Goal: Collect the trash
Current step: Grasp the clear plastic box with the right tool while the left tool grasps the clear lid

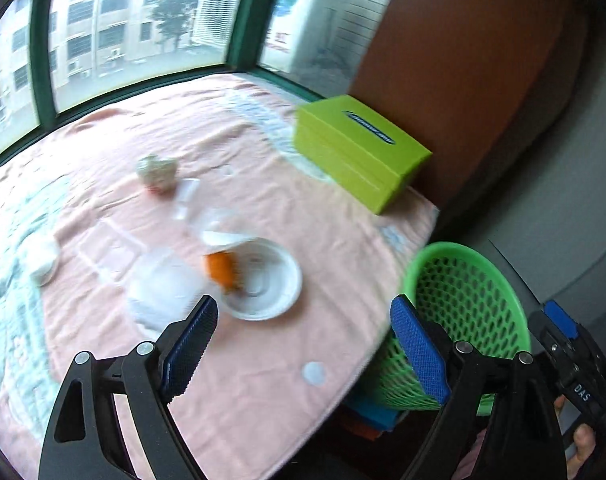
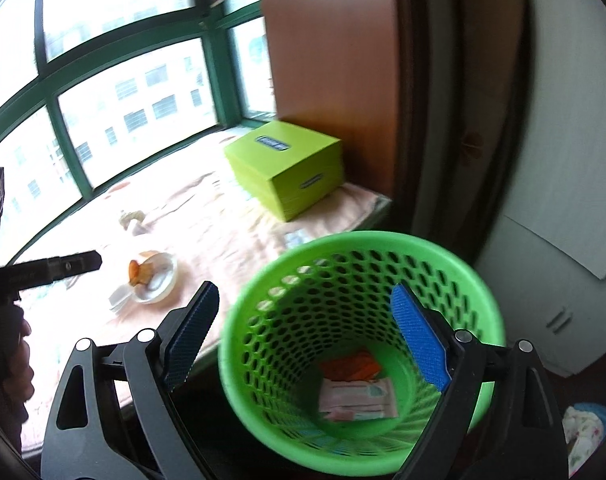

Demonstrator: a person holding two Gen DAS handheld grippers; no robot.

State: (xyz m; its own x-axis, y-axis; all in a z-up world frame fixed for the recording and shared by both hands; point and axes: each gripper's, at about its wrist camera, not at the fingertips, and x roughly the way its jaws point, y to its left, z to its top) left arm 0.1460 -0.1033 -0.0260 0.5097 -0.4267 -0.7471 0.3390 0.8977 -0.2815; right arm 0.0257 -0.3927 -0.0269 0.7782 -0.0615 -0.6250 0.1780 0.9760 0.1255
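A white bowl (image 1: 263, 284) holding orange peel (image 1: 222, 270) sits on the pink cloth (image 1: 263, 364), with clear plastic wrapping (image 1: 163, 286) beside it. Farther back lie a crumpled paper ball (image 1: 157, 172) and, at the left, a white tissue wad (image 1: 43, 262). My left gripper (image 1: 303, 308) hovers open and empty over the cloth, just in front of the bowl. My right gripper (image 2: 305, 296) is open and empty above the green mesh basket (image 2: 355, 238). In the basket lie an orange wrapper (image 2: 351, 366) and a pale packet (image 2: 357, 398). The bowl (image 2: 157, 278) shows left of the basket.
A lime green tissue box (image 1: 359, 148) stands at the cloth's far right corner beside a brown wooden panel (image 1: 463, 60). Windows run along the back. The basket (image 1: 463, 248) stands off the cloth's right edge. White cabinets (image 2: 563, 280) are at the right.
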